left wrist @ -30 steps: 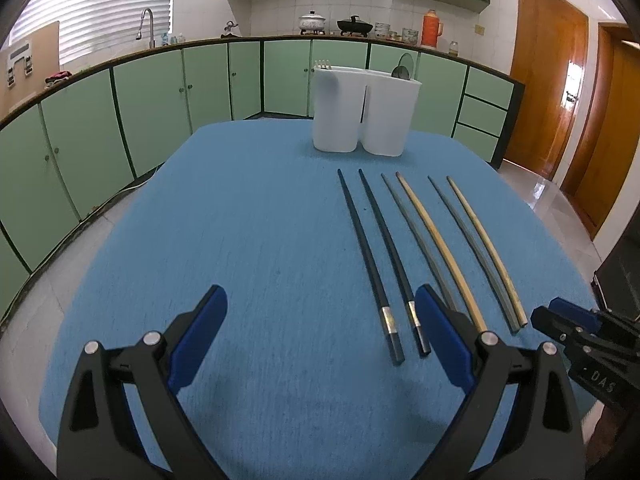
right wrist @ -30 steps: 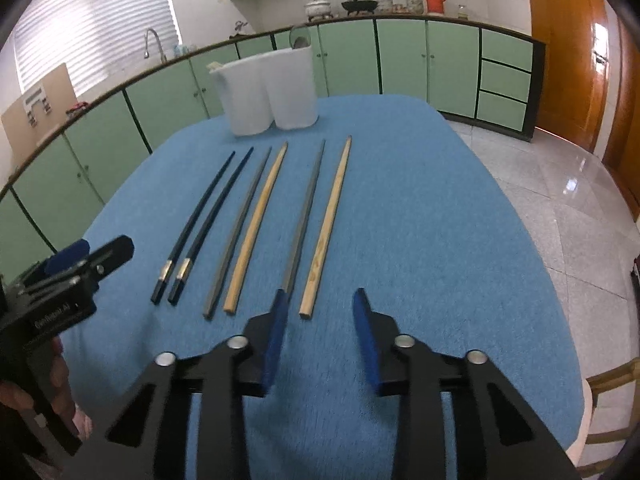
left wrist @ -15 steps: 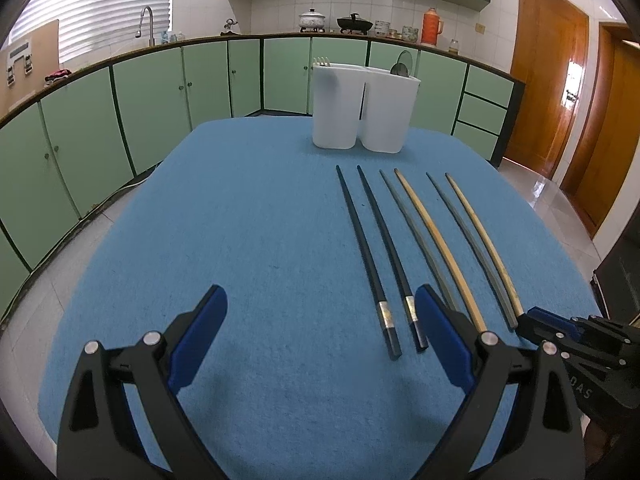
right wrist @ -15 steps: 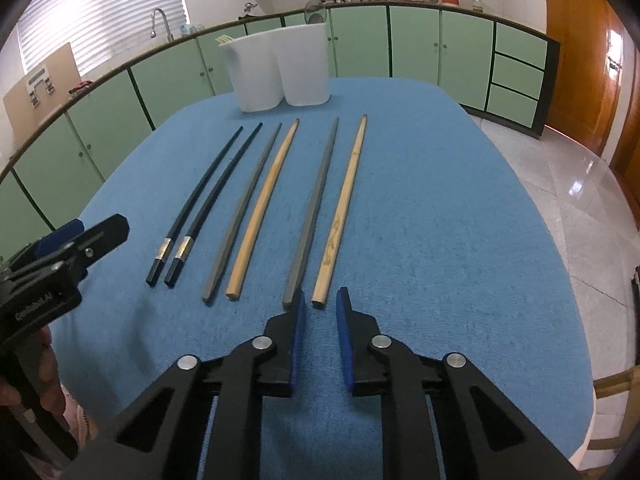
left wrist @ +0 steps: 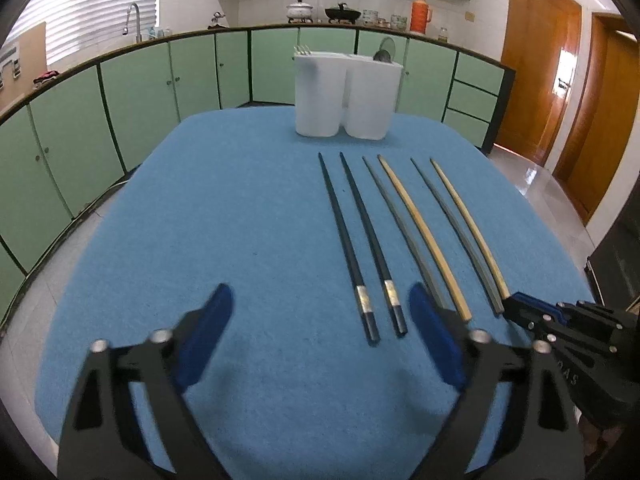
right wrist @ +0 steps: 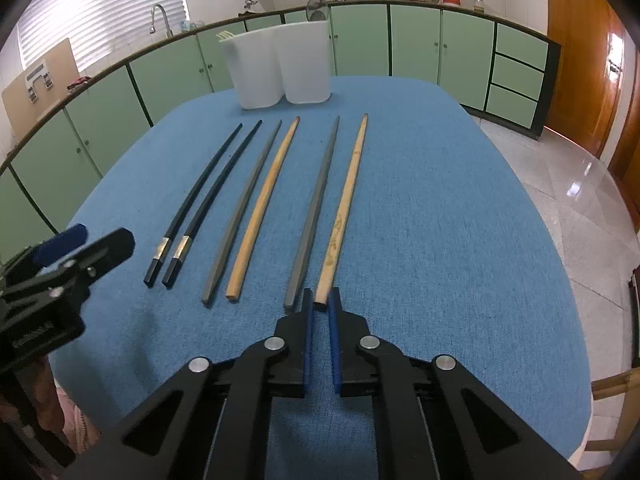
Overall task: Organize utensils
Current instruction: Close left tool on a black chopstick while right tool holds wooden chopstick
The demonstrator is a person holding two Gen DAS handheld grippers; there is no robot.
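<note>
Six chopsticks lie side by side on the right half of the blue tablecloth (right wrist: pixel 460 208), their thick ends toward the near edge: two black chopsticks (right wrist: pixel 204 204) with metal bands, a grey chopstick (right wrist: pixel 244 212), a bamboo chopstick (right wrist: pixel 266 200), a second grey chopstick (right wrist: pixel 316 208) and a patterned wooden chopstick (right wrist: pixel 344 208). The cloth's left half and its right margin carry nothing, and the rounded far edge lies just behind the holder. The right gripper (right wrist: pixel 319 306) sits at the near end of the patterned wooden chopstick, its blue-padded jaws drawn close with a narrow gap, the stick's butt right at their tips; whether they pinch it cannot be told. The left gripper (left wrist: pixel 318 320) hovers over the near cloth with jaws spread wide, its right pad beside the black pair. Green cabinets (left wrist: pixel 132 92) run around the room under a counter bearing a faucet (left wrist: pixel 132 20), pots (left wrist: pixel 299 10) and an orange thermos (left wrist: pixel 422 14); wooden doors (left wrist: pixel 536 72) stand on the right. A white two-compartment utensil holder (left wrist: pixel 346 96) stands at the far end, with fork tines (left wrist: pixel 302 49) showing above its left compartment and a ladle (left wrist: pixel 382 55) above its right.
</note>
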